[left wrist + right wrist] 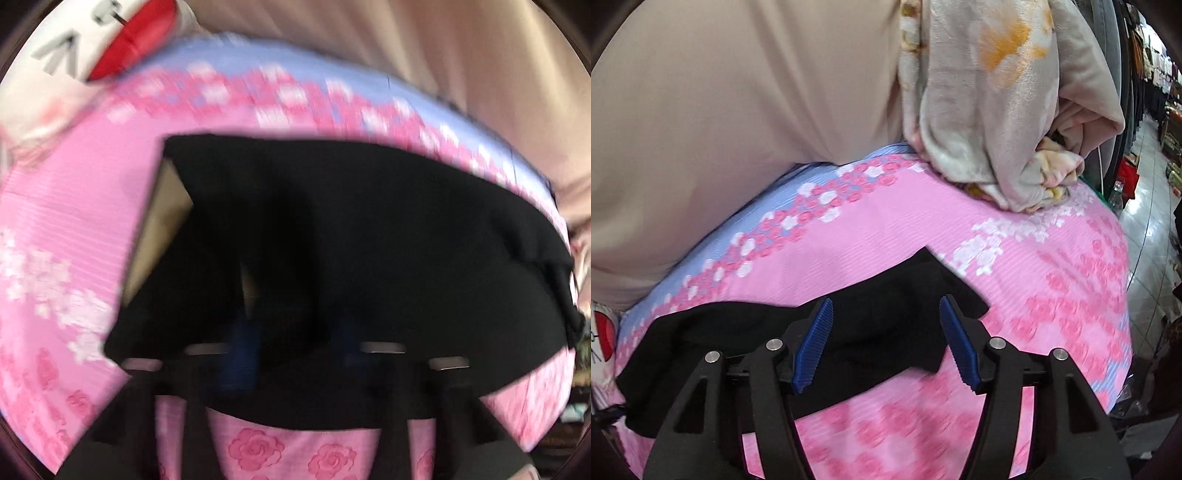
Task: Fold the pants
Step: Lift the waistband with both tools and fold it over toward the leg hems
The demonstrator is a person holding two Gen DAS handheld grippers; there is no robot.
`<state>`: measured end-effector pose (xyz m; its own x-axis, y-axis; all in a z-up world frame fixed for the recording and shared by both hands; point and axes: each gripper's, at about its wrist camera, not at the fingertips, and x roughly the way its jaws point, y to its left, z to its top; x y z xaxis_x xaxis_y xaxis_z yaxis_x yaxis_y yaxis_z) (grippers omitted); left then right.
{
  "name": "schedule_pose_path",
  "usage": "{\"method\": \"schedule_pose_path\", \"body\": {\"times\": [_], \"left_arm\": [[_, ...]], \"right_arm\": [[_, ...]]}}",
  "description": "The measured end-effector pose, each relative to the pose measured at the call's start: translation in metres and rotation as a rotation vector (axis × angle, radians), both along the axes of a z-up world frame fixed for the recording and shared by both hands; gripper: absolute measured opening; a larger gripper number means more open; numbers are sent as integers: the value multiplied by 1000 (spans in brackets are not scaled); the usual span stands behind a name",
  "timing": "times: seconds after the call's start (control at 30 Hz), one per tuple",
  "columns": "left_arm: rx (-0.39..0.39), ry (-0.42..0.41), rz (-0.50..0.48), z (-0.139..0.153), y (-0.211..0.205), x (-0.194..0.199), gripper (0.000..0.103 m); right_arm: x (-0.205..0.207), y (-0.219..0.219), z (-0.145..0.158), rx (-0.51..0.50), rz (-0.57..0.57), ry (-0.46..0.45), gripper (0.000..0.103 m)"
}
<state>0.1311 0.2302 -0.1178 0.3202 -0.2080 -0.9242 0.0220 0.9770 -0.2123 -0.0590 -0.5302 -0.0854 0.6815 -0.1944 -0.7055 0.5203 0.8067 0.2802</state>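
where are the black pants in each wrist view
Left wrist: black pants fill the blurred centre, spreading right.
Right wrist: they lie at lower left, behind the open right gripper.
Shared landmark: the pink rose-print bedsheet under them.

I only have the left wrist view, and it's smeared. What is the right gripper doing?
Observer: The right gripper is open, with its blue pads apart over the black pants and clamping nothing.
Operator: Is anything else lying on the bed?
Observer: A crumpled cream blanket sits on the pink sheet beyond the pants, clear of them.
Operator: And past the bed's edge?
Observer: A shiny tiled floor.
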Motion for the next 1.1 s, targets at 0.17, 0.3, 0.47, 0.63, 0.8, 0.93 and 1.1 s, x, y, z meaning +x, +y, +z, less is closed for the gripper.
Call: {"method": "schedule_pose_path", "body": {"times": [0.17, 0.3, 0.47, 0.63, 0.8, 0.93, 1.1], "left_arm": [[-93, -76, -140, 50, 29, -26, 19], [123, -68, -152, 66, 76, -47, 7], [183, -1, -10, 36, 106, -53, 8], [80, -117, 3, 58, 42, -58, 81], [92, -64, 44, 26, 7, -46, 80], [94, -47, 101, 11, 24, -42, 80], [80, -35, 106, -1, 43, -32, 70]], "right_arm": [[-13, 29, 5, 18, 12, -3, 59], [-16, 45, -8, 19, 30, 46, 59], [-5, 60, -37, 105, 40, 112, 59], [30, 89, -37, 115, 160, 111, 60], [52, 113, -36, 122, 228, 107, 60], [56, 133, -35, 88, 278, 126, 60], [51, 143, -41, 105, 270, 142, 60]]}}
